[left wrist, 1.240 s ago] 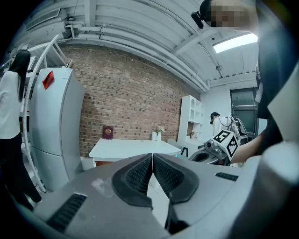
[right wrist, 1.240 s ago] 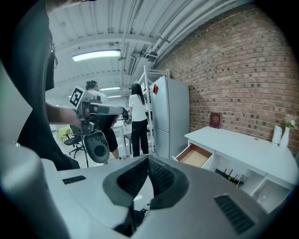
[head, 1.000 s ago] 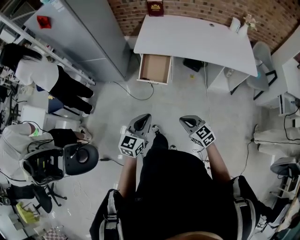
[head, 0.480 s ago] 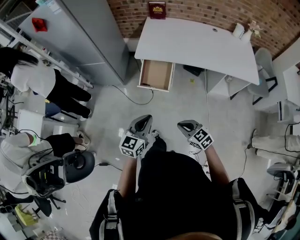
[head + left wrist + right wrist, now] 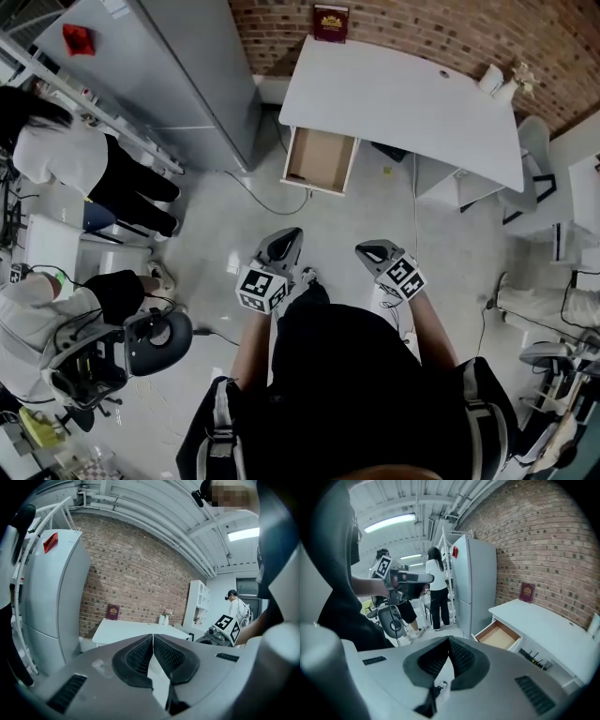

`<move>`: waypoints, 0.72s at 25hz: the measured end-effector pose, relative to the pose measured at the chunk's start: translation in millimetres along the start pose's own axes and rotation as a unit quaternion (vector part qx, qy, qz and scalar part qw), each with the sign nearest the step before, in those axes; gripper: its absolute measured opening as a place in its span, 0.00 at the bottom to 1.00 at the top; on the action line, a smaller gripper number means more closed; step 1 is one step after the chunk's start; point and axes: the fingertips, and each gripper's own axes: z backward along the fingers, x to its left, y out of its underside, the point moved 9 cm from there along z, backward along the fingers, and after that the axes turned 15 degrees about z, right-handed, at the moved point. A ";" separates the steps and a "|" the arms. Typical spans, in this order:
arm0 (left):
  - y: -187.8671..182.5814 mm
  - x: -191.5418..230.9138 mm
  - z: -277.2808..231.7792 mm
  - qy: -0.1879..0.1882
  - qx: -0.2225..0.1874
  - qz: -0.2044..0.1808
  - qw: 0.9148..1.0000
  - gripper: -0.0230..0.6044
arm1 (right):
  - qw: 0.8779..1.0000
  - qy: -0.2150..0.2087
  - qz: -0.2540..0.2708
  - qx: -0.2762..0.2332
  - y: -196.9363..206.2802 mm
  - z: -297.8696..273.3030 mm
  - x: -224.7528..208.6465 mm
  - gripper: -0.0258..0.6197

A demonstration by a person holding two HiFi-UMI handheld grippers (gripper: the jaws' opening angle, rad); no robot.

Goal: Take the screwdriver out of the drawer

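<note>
**Change noted.** The operator is advancing on the desk (image 5: 403, 94). Against the earlier head views, the desk and its open drawer (image 5: 321, 160) are sitting lower and nearer in frame, while both grippers are being carried in the same position ahead of the body. In my judgement the task is standing at the approach stage, and nothing is being reached for yet.

**Claws.** The left gripper (image 5: 284, 242) is showing its jaws pressed fully together with nothing between them. The right gripper (image 5: 373, 251) is showing the same: jaws together, holding nothing. Both are hanging well apart from the drawer.

**Task item.** The screwdriver is not showing in any view. The visible part of the drawer floor is reading as bare brown board, so the tool is presumably lying in the portion hidden under the desktop, though that cannot be confirmed.

**Count.**
- Two grippers
- One desk
- One drawer, pulled out
- One red book (image 5: 330, 22), standing against the brick wall
- Two white vessels (image 5: 497, 82), at the desk's far corner
- One grey refrigerator (image 5: 178, 84)
- Two other persons (image 5: 84, 159), working at the left
</note>
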 end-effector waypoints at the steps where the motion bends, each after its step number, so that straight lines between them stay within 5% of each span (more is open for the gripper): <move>1: -1.1 6.1 -0.6 -0.001 -0.001 0.002 1.000 0.07 | 1.000 -0.001 0.004 0.003 -2.3 -5.4 -2.6 0.13; 18: -18.5 74.3 5.4 -0.026 -0.025 0.009 0.999 0.07 | 0.998 -0.034 0.042 0.017 -34.6 -85.7 -40.2 0.13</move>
